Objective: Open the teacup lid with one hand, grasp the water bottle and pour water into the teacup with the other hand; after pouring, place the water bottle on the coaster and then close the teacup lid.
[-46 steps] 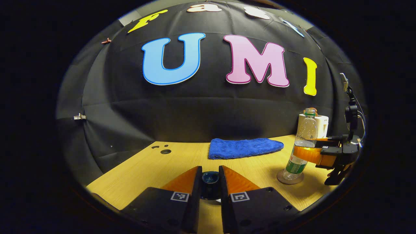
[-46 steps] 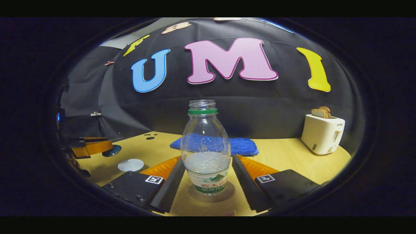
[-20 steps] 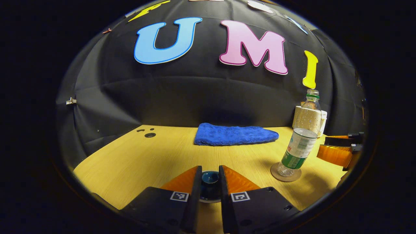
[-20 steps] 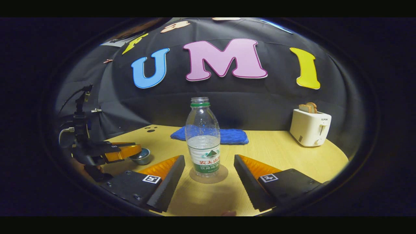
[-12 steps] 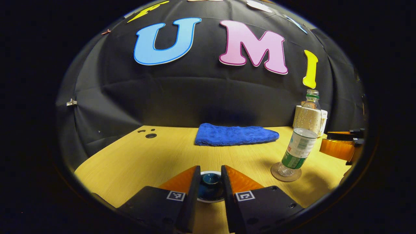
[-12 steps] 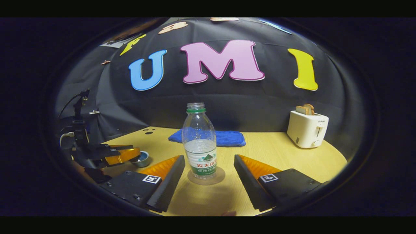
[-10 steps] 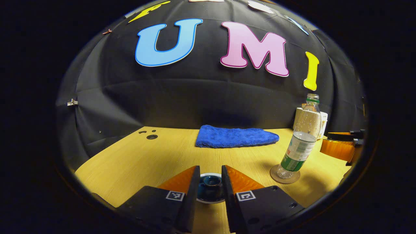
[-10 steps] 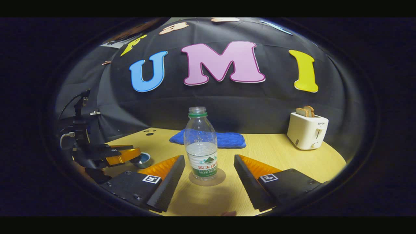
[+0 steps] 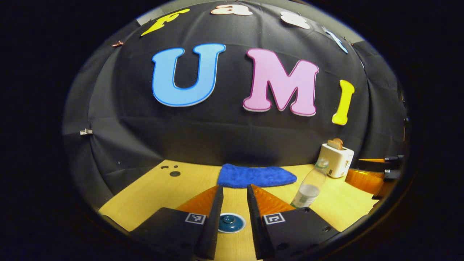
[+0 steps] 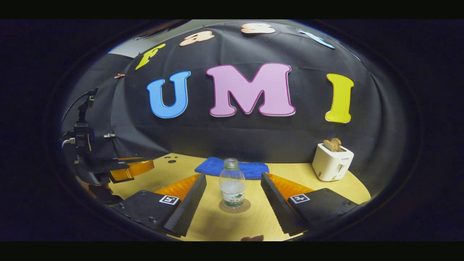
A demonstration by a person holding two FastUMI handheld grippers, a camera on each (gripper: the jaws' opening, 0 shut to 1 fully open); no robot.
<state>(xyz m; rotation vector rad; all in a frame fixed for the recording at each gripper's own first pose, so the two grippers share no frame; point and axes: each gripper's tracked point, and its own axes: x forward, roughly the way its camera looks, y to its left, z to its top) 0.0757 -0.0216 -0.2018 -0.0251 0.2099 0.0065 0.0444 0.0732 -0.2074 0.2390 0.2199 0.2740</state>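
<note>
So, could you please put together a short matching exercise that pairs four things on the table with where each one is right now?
Things:
1. water bottle
2. teacup lid
3. bread slices
4. blue cloth

Places:
a. in the toaster
b. at the back, near the wall
c. upright on the coaster
d. between the left hand-held gripper fingers, not pinched

Pairs: 1-c, 2-d, 3-a, 4-b

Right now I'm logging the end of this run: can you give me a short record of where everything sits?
water bottle: upright on the coaster, uncapped, partly filled
teacup lid: on the teacup, seen between the left claw's fingers, untouched
left claw: open, above the lid
right claw: open, drawn back from the bottle
blue cloth: at the back of the table
toaster: back right, bread in the slots
</note>
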